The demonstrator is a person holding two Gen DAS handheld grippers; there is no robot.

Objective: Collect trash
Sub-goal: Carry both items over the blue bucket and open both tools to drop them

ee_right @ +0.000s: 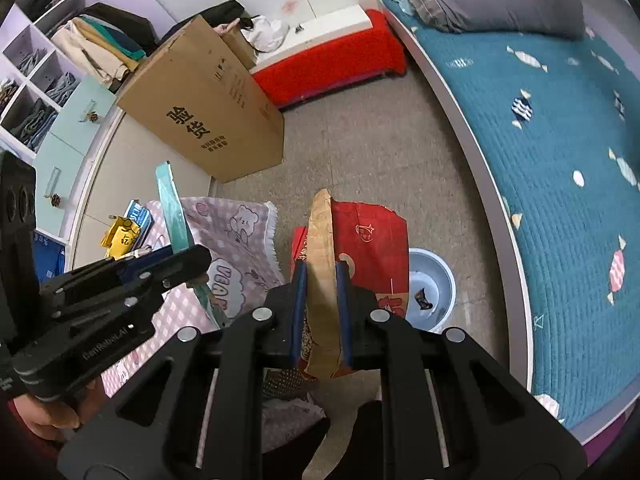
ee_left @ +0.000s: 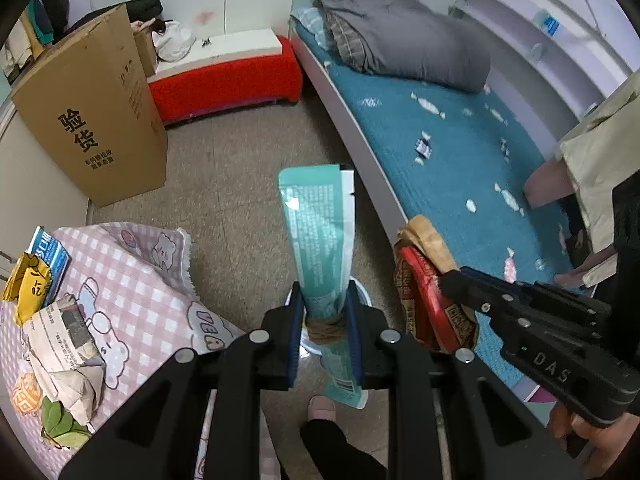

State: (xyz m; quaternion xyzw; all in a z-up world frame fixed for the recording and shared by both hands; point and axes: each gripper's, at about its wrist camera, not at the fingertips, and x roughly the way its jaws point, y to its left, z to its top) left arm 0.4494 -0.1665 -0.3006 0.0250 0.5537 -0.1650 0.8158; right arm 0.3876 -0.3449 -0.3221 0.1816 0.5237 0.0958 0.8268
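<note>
Left gripper (ee_left: 325, 300): its blue-padded jaws are clamping the lower part of a long teal plastic wrapper (ee_left: 320, 232); the wrapper is standing up past the fingertips and its tail is hanging out behind the pads.
Right gripper (ee_right: 322, 284): its jaws are pinching a torn red cardboard package with a brown paper edge (ee_right: 360, 236); the brown edge is sitting between the pads and the red panel is fanning out to the right of them.
Landmark: a pale blue round plastic basin (ee_right: 440, 276) is standing on the speckled grey floor (ee_right: 360, 140), with one small dark scrap lying in it.
Wrapper and basin: in the left wrist view the wrapper is hanging directly above the basin's rim (ee_left: 362, 292).
Package and basin: the package is just left of the basin, covering part of its rim.
Edges: the grey-framed bed with a teal quilted cover (ee_right: 560, 160) is curving close along the basin's right; a pink checked cloth with cartoon bears (ee_right: 240, 240) is lying to its left.
Open room: bare floor is stretching beyond the basin toward a tall brown cardboard box (ee_right: 208, 112).
</note>
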